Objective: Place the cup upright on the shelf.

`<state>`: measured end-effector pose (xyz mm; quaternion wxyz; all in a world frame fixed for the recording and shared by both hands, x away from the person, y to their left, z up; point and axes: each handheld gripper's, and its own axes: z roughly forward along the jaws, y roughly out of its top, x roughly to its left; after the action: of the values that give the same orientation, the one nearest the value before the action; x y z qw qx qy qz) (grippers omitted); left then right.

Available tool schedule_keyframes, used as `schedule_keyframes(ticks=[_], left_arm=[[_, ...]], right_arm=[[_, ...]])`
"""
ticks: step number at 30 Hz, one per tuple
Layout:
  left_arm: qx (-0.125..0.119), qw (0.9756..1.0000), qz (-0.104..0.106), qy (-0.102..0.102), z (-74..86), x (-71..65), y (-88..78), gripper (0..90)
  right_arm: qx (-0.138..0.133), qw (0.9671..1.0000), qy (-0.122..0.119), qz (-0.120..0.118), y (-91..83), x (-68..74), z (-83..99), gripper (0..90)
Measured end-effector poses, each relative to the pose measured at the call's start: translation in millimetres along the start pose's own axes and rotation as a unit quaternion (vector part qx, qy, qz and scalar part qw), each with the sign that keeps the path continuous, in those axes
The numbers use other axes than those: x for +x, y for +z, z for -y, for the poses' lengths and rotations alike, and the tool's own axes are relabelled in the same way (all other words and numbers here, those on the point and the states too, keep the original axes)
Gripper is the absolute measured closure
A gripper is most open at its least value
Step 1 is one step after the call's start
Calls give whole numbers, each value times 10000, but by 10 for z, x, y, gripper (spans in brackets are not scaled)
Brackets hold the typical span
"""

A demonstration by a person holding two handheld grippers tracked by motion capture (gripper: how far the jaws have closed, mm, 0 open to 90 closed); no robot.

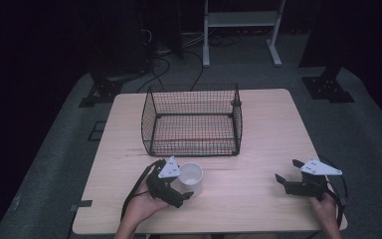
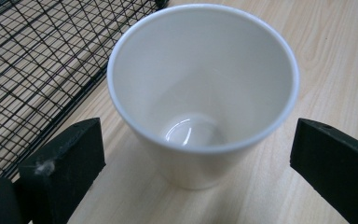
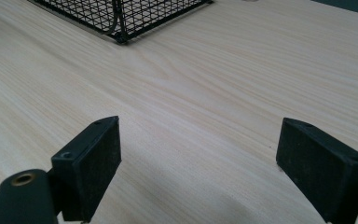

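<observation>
So here's where I'm at: the white cup (image 1: 191, 178) sits upright and empty on the light wood bench (image 1: 258, 149), near the front edge and left of centre, just in front of the black wire basket (image 1: 192, 121). The basket is in the middle of the bench toward the far side, nothing in it that I can see.

My left tongs (image 1: 178, 185) are right at the cup. From the left gripper view the cup (image 2: 200, 93) sits between the two black jaws, which are spread wide with a clear gap on both sides, so they're around it but not touching. I can see straight down into it, shiny bottom and all. The basket's mesh (image 2: 32, 70) is just beside the cup on the far left of that view.

My right tongs (image 1: 287, 175) are well apart from all that, over on the near right of the bench, hand (image 1: 328, 209) coming in from the bottom edge. Jaws wide open there too, holding nothing. The right gripper view looks low across bare wood grain (image 3: 205, 93), with a corner of the basket (image 3: 121, 18) off in the distance.
</observation>
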<state>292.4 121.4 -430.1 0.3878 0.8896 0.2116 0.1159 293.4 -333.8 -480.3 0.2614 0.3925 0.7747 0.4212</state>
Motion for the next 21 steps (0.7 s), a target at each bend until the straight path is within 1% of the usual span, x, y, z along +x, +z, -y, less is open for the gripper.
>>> schedule_keyframes(ticks=[1,5,6,7,10,12,13,14,15,18,19,20,21], left_arm=[[-2,10000,49,2,-12,7,13,28],[61,9999,113,-2,-45,18,61,74],[109,9998,144,-17,-55,27,80,74],[150,9996,222,-63,-62,41,95,74],[237,9990,342,-182,-81,84,127,82],[292,9985,418,-174,-91,103,153,125],[410,9983,382,-130,-97,104,177,167],[410,9983,382,-130,-97,104,177,205],[416,9982,413,-91,-106,101,190,211],[457,9981,416,-68,-120,101,192,214],[459,9983,363,-32,-133,94,188,216],[459,9983,363,-32,-133,94,188,216],[385,9986,364,-10,-151,92,170,217]], right_arm=[[-1,10000,3,0,0,0,0,131],[-1,10000,0,-1,0,1,0,131],[-1,10000,0,-1,0,1,0,131],[-5,10000,7,-6,-1,-2,1,131],[-15,10000,17,-6,-3,-4,1,131],[-14,10000,11,-4,-3,-3,1,131],[-13,10000,9,-4,-3,-2,1,131],[-13,10000,9,-4,-3,-2,1,131],[-17,10000,13,-7,-4,-4,2,131],[-18,10000,14,-4,-4,-3,2,131],[-19,10000,13,-3,-4,-3,2,131],[-19,10000,13,-3,-4,-3,2,131],[-20,10000,19,-5,-5,-4,2,131]])
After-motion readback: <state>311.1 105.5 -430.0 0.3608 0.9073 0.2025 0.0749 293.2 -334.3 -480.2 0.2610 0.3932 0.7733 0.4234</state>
